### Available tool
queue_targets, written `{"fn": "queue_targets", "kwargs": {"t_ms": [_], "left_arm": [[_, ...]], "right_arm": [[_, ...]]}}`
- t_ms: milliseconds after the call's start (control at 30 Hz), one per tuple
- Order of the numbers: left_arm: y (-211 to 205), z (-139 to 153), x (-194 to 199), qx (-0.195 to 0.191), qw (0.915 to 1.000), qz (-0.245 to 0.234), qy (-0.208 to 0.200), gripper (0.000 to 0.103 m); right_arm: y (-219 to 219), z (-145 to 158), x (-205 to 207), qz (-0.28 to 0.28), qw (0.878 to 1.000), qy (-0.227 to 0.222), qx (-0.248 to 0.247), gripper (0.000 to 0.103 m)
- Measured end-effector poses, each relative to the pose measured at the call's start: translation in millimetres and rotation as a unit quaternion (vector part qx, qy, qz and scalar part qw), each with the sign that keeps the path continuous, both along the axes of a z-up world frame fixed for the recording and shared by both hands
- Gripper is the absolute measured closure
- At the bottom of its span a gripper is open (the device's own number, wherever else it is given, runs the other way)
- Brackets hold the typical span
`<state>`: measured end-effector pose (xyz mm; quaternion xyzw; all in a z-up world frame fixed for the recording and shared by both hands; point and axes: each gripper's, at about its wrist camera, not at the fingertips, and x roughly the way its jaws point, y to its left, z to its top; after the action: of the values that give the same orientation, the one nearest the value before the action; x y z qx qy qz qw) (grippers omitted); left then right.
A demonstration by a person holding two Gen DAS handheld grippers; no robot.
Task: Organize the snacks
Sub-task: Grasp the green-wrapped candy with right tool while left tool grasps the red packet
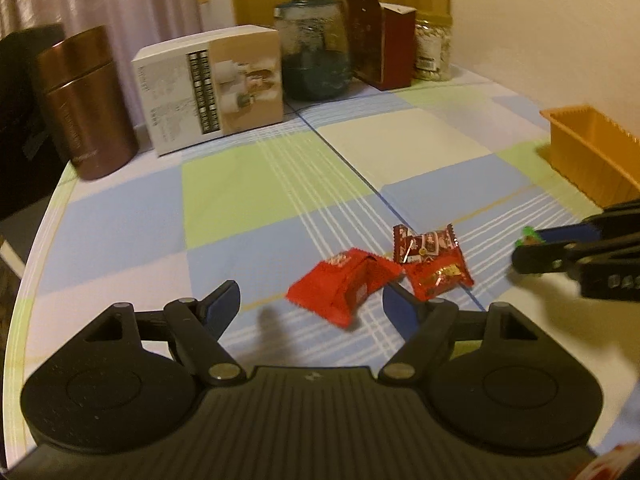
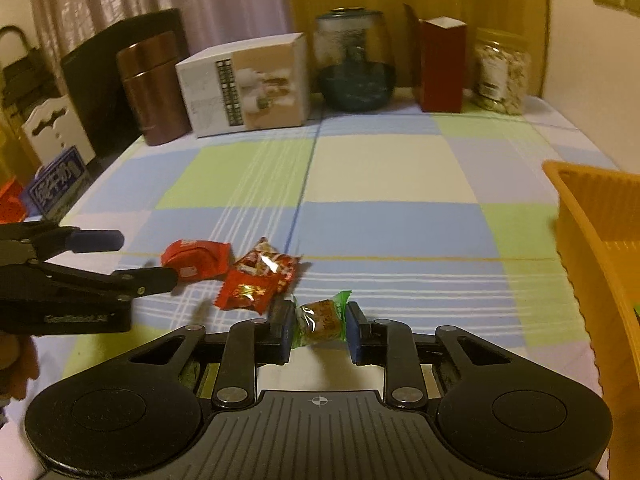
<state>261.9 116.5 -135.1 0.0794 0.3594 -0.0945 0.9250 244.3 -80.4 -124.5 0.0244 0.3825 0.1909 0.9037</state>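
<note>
Three red snack packets lie together on the checked tablecloth: a large red one (image 1: 344,286) (image 2: 198,260), a dark red one (image 1: 424,242) (image 2: 268,264) and a small bright red one (image 1: 440,276) (image 2: 244,292). My left gripper (image 1: 312,300) is open, its fingers on either side of the large red packet. My right gripper (image 2: 318,322) is shut on a green-wrapped snack (image 2: 320,318), held just above the cloth; it shows at the right of the left wrist view (image 1: 532,246). An orange basket (image 1: 592,156) (image 2: 600,248) stands to the right.
Along the back stand a copper canister (image 1: 86,104), a white box (image 1: 212,88), a glass jar (image 1: 314,48), a dark red carton (image 1: 380,40) and a jar of nuts (image 1: 434,46). The table edge curves at left. A wall is behind the basket.
</note>
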Motion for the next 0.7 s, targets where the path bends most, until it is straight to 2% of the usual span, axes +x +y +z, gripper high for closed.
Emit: {"fn": "queue_targets", "kwargs": {"t_ms": [200,300,400,467,500,600,700], "left_arm": [[-6,-12,21,0.025,0.9992,-0.032,0.007,0.032],[-7,-16,28,0.021,0.9989,-0.040,0.013,0.036],[-8,-20,32,0.014,0.9985,-0.048,0.019,0.046],[-8,-20,33,0.002,0.9985,-0.050,0.022,0.064],[-9,-19,33,-0.003,0.9984,-0.051,0.023,0.068],[-12,-18,31,-0.003,0.9986,-0.045,0.027,0.075],[-13,-15,28,-0.013,0.9988,-0.030,0.035,0.077]], "right_arm": [[-9,4,3,-0.015,1.000,-0.002,0.008,0.076],[-12,5,5,-0.023,1.000,0.002,0.017,0.076],[-14,5,6,-0.029,0.999,0.003,0.020,0.076],[-15,6,6,-0.031,0.999,0.004,0.022,0.076],[-14,6,6,-0.031,0.999,0.004,0.022,0.076],[-13,5,6,-0.028,0.999,0.006,0.023,0.076],[-13,5,6,-0.027,0.999,0.004,0.023,0.076]]}}
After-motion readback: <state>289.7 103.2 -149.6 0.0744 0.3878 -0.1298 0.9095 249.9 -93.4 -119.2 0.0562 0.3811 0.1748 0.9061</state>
